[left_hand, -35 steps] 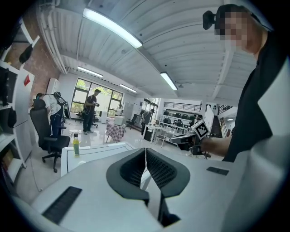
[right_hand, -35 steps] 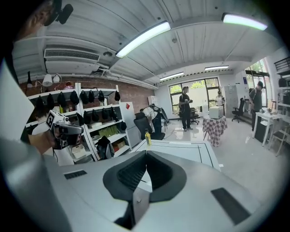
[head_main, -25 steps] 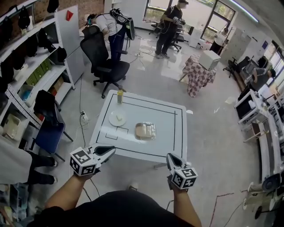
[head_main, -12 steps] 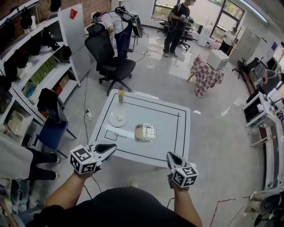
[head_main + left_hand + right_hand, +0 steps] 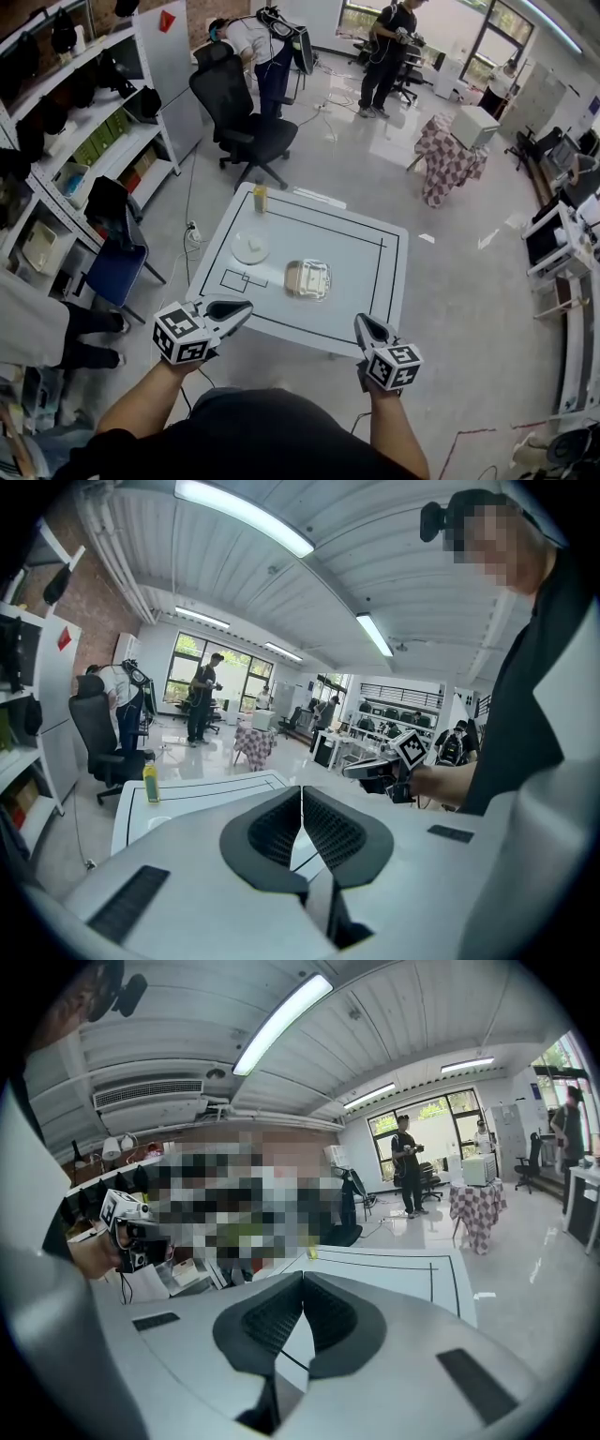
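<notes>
Both grippers are held in front of me, short of a white table (image 5: 375,281) marked with black lines. My left gripper (image 5: 240,308) is shut and holds nothing, hovering off the table's near left corner. My right gripper (image 5: 360,324) is shut and holds nothing, just off the near edge. On the table are a yellow bottle (image 5: 260,198) at the far left, a white plate (image 5: 250,248) and a clear lidded container (image 5: 308,278). The left gripper view shows its closed jaws (image 5: 301,790), the bottle (image 5: 150,783) and the right gripper (image 5: 384,767). The right gripper view shows closed jaws (image 5: 302,1277) and the left gripper (image 5: 127,1219).
A black office chair (image 5: 246,127) stands beyond the table. Shelving (image 5: 75,131) with bags runs along the left wall, and a blue chair (image 5: 117,272) sits beside it. A small checkered-cloth table (image 5: 450,150) stands at the back right. People (image 5: 394,37) stand farther back.
The table has drawn a little nearer and lower in the head view. Both grippers stay shut and hold about the same position in front of me.
</notes>
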Available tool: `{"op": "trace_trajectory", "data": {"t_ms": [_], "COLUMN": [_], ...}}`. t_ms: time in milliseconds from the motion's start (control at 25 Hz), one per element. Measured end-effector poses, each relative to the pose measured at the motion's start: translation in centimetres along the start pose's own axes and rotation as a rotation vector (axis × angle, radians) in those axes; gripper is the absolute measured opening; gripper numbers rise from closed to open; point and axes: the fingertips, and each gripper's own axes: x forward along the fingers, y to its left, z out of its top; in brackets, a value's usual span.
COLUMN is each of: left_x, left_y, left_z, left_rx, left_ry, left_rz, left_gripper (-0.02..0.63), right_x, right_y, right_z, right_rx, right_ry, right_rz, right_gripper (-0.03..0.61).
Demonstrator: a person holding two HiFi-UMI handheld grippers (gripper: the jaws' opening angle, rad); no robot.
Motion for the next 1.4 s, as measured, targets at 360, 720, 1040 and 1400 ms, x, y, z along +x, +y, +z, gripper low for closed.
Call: {"op": "trace_trajectory", "data": {"t_ms": [360,720,1040,1400], "left_x": [1.0,2.6,2.8,3.4], "left_y": [2.2,7.9,15.7,22.4], "left_z": [1.4,2.5,5.4,7.5], "left_rx": [0.01,0.015,0.025,0.039], "left_ry": [-0.008,-0.011,-0.024,-0.029], "left_rz": [-0.005,-0.082,-0.121,-0.197], "left_gripper": [0.025,0.026,0.026,0.025], "right_x": [0.7,5.1,10.7,15.4], "right_y": [-1.8,-1.4,-1.1,-0.4], "right_z": [0.5,2.7,5.9,7.8], "right_rx": [0.02,0.017,0.024,0.043], "right_ry": [-0.003,-0.027,-0.035,-0.031], "right_rz": [-0.037,-0.085,-0.139,-0.21], "right_gripper": [0.014,0.014,0.015,0.015]}}
